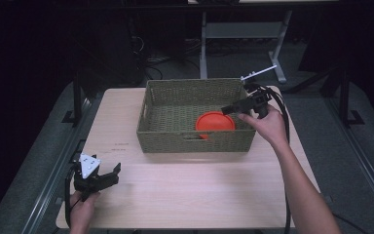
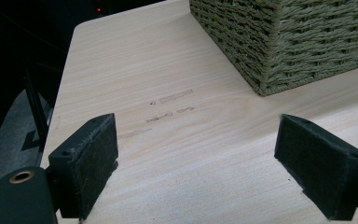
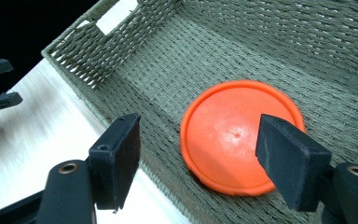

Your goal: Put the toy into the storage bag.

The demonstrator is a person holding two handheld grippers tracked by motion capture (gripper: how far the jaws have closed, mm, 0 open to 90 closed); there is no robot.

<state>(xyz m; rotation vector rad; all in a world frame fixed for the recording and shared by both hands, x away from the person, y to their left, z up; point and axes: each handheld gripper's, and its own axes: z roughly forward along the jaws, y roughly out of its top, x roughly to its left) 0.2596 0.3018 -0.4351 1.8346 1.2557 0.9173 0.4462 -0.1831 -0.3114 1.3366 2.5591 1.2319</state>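
A: Right claw (image 1: 230, 109) is over the woven basket (image 1: 148, 109), jaws spread wide with nothing between them. The orange disc (image 1: 215, 121) lies flat on the basket floor, toward its right-hand near corner.

B: And from the claw's own camera?

A: The orange disc (image 3: 240, 135) sits just beyond and below the pads, slightly toward the right-hand jaw. It's round, so no long axis to line up with; what matters is that it lies flat and low, with its near edge close against the basket's front wall (image 3: 165, 179).

B: So that wall's the obstacle?

A: I'd say so. Any reach down for the rim has the wall crowding one jaw. The far side of the disc has bare basket floor around it.

B: What about the other hand?

A: Left claw (image 1: 108, 176) is open too, empty, resting low near the front left corner of the table (image 1: 199, 195). Well apart from the basket; its camera catches a basket corner (image 2: 265, 70) ahead. The right hand is far nearer.
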